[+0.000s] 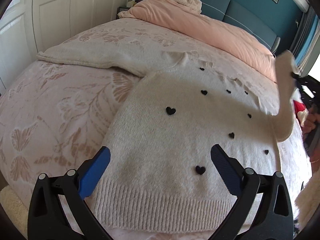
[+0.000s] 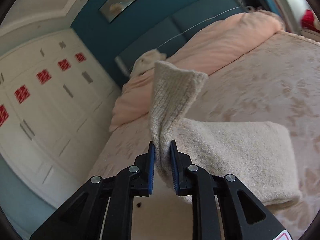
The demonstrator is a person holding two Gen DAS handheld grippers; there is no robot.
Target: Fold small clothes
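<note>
Bedspread [image 1: 60, 104] carries our sweater [image 1: 170, 140]: soft, light, floppy knit. Right gripper [image 2: 162, 156] pinches its sleeve [image 2: 174, 92]; left gripper [image 1: 160, 160], fingers spread, should take the hem.

Fuzzy cream knit sweater [image 1: 180, 132] (ribbed hem), matt embossed floral bedspread [image 1: 60, 110], matt black plastic left gripper [image 1: 160, 160], ridged blue pads [image 1: 94, 172].

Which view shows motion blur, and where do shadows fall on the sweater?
Right wrist view: cupboard doors and bedspread smear with motion blur, while the right gripper and the sleeve it grips stay sharp. Left wrist view: mostly sharp, a broad shadow band crosses the sweater; the raised sleeve at right is blurred.
</note>
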